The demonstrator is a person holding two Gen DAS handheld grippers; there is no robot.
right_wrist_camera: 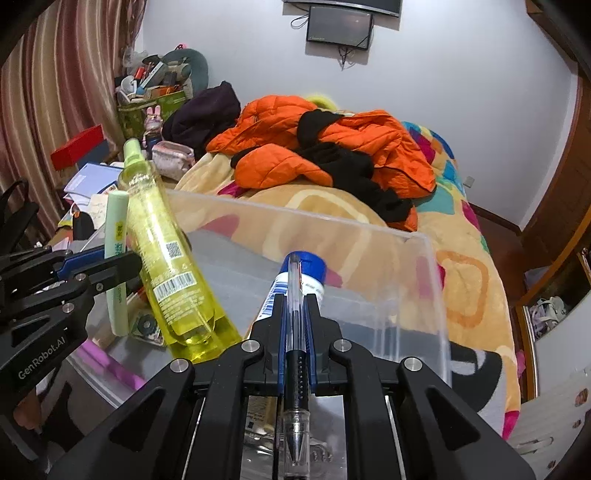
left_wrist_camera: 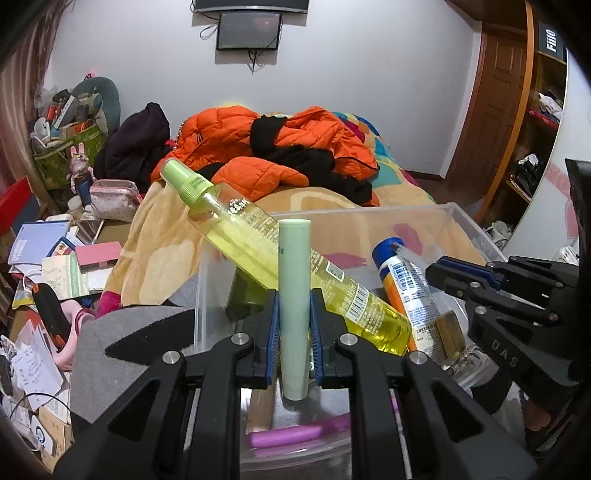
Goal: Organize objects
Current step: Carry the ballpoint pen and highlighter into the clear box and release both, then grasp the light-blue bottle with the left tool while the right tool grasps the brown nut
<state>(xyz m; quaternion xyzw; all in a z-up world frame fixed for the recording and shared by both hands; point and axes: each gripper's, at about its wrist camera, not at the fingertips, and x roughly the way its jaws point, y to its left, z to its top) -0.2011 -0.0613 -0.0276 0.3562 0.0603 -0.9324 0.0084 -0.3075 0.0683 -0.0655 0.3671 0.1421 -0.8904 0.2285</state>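
Gripping a pale green tube (left_wrist_camera: 293, 295), the left gripper (left_wrist_camera: 293, 314) marked "GenRobot.AI" hangs over the clear bin (right_wrist_camera: 424, 258). Right gripper (right_wrist_camera: 295, 321), marked "DAS", clamps a black pen (right_wrist_camera: 295, 354) above the same bin. Yellow spray bottle (left_wrist_camera: 280, 254) leans on the bin's left wall; a black box (left_wrist_camera: 551, 40) far right of the bin reads "FiiO".

Both cameras ride low behind their own fingers, tilted downward and close over the clear plastic bin (left_wrist_camera: 465, 221), with the bed and the far wall beyond. The left wrist view looks from the bin's left side, the right gripper (left_wrist_camera: 428, 271) entering at its right edge. The right wrist view looks from the bin's right side, the left gripper (right_wrist_camera: 138, 258) entering at its left edge. Both take in the yellow spray bottle (left_wrist_camera: 258, 236), the orange jacket (right_wrist_camera: 332, 147) and the wall screen (left_wrist_camera: 248, 31).
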